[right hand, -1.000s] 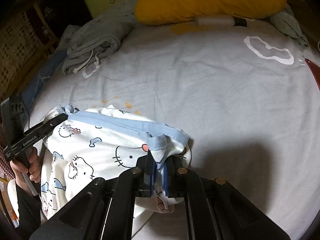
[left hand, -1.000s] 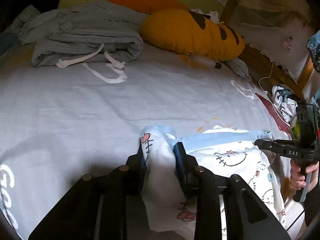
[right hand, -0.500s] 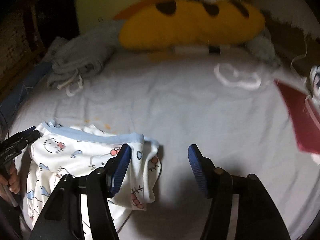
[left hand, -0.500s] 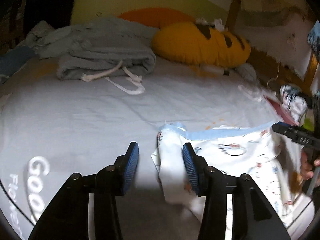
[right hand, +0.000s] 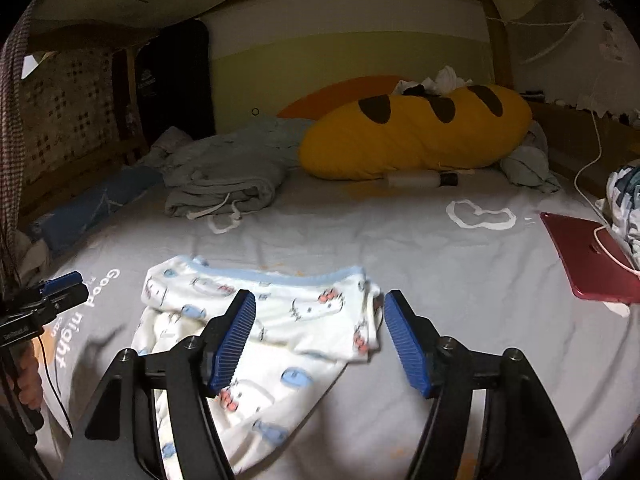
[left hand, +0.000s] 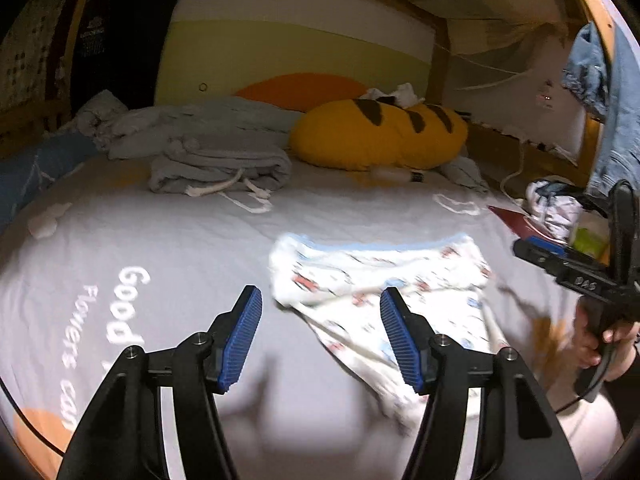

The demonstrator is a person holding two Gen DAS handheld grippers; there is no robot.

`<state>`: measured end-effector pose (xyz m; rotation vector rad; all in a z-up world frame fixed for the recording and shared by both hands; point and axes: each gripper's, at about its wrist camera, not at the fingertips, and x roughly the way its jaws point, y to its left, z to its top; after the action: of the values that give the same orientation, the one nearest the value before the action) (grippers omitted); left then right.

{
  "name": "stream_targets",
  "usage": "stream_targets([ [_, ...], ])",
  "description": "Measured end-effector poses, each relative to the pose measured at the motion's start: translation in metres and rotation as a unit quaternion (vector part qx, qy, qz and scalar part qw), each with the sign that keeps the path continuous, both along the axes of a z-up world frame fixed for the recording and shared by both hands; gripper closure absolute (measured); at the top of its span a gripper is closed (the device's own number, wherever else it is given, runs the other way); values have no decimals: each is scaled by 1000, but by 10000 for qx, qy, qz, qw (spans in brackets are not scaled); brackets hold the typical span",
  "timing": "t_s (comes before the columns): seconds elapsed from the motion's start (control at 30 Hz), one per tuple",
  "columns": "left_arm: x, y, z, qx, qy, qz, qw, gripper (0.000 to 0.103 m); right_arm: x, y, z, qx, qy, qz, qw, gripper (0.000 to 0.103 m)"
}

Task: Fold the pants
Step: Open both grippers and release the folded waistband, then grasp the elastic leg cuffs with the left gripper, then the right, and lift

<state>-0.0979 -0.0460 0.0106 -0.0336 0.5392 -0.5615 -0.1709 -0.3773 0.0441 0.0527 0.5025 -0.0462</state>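
grey bed sheet (left hand: pixel 168 248) — white printed pants (right hand: pixel 296 312), loose — both hand-held grippers agape

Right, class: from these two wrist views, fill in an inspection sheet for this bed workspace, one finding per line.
Surface: grey bedsheet with white lettering and a cloud outline.
Job's things: white printed pants with a blue waistband, lying loose on the sheet, held by neither hand-held gripper.
Clutter: folded grey pants, yellow pillow, bottle, red tablet.
Grippers: left hand-held gripper and right hand-held gripper have just been opening; nothing between the pads.
Cables: white cable running onto the tablet.
Surroundings: wooden bed frame, hanging clothes at the side.
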Motion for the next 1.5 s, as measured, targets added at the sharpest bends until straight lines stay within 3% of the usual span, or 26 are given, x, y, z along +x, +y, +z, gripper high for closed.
stream_targets([
  [0.17,-35,-8,-12,102,-75,-71,9999,43,-36,25,-4,-354,-234,162,9990,37],
  [0.27,-52,-11,-25,112,-66,-190,9997,43,-52,43,-12,-562,-171,435,9973,52],
  [0.4,-69,-21,-43,465,8,-391,9982,43,-69,71,-27,-1099,13,788,9908,56],
  [0.5,-70,-27,-57,628,200,-529,9964,43,-76,79,-28,-1184,-11,930,9886,56],
  [0.77,-48,-44,-73,763,553,-588,9938,63,-69,78,-21,-1220,-14,1162,9857,56],
  [0.9,-41,-47,-68,598,546,-616,9948,72,-66,91,-22,-1902,47,1748,9660,56],
  [0.97,-40,-49,-65,522,568,-679,9947,85,-63,100,-28,-2282,211,2134,9497,56],
  [1.03,-39,-51,-60,562,532,-684,9947,89,-62,108,-36,-2658,343,2473,9311,56],
  [1.1,-38,-51,-56,582,516,-708,9945,91,-62,114,-45,-2942,459,2644,9173,56],
  [1.27,-27,-54,-42,440,705,-748,9937,92,-62,124,-59,-3216,682,2985,8960,56],
  [1.5,-9,-61,-25,185,862,-808,9928,93,-43,133,-94,-3780,1297,2794,8730,56],
])
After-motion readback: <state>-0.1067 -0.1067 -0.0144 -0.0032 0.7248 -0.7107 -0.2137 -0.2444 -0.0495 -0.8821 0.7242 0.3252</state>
